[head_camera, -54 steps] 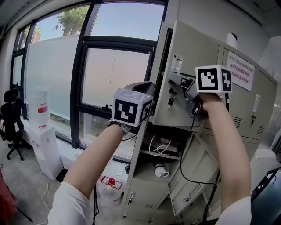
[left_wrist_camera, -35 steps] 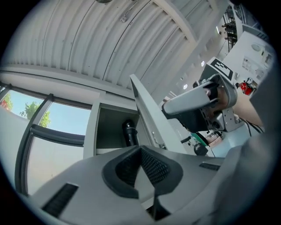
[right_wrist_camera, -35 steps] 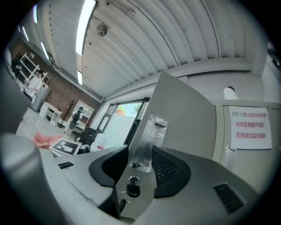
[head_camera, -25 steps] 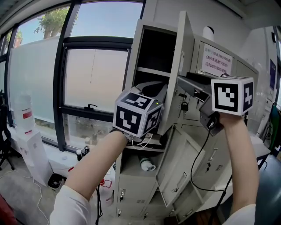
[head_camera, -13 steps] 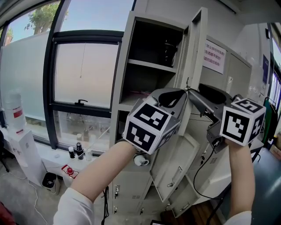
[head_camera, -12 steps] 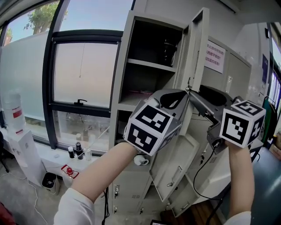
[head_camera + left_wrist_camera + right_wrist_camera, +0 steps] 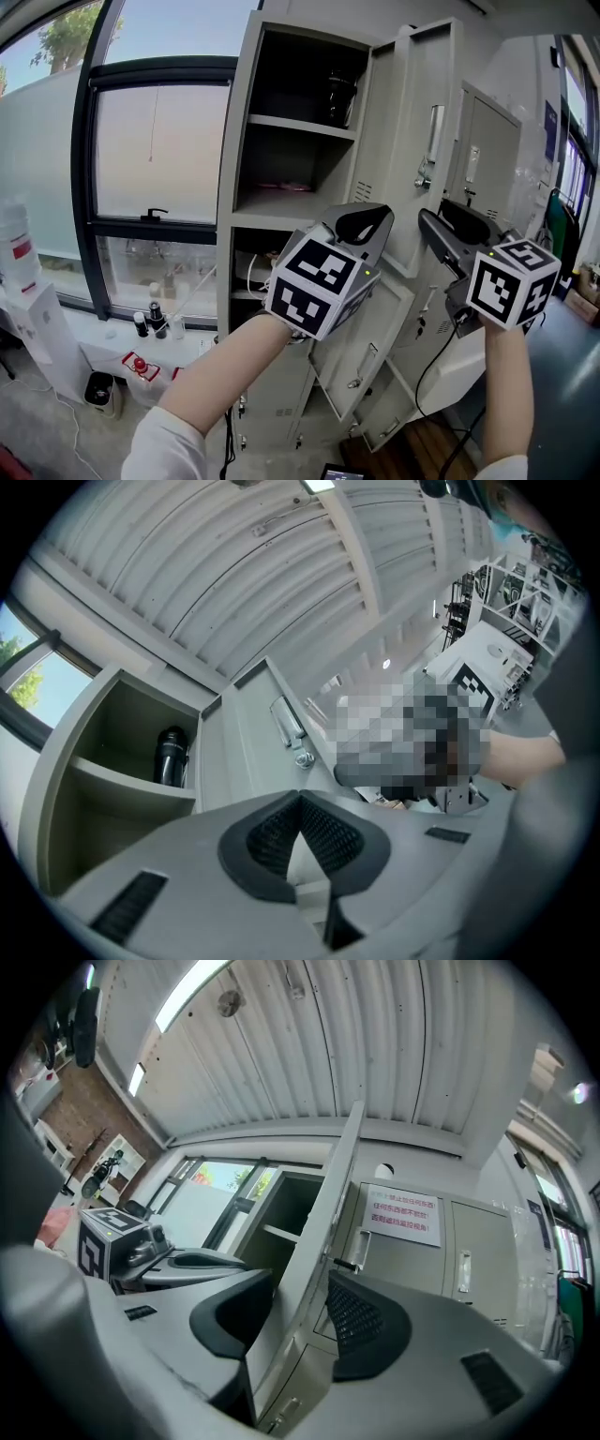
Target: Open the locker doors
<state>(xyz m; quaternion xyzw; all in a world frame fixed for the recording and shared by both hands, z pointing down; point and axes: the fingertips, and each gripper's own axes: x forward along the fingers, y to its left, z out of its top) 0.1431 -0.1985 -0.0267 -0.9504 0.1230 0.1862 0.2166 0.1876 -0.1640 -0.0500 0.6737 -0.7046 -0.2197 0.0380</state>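
Job in hand: swinging the top locker door [image 7: 431, 141] wide. It stands open beside its shelves. My right gripper [image 7: 300, 1290] has its jaws apart, with the door's edge between them. My left gripper [image 7: 299, 801] is pinched together on nothing. Next, I think, I pull away and reach for a shut door [image 7: 492, 150].

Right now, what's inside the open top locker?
A dark bottle stands on the upper shelf. The shelf below it holds something flat and pink. Under that a white cable shows; the left hand-held gripper covers the rest.
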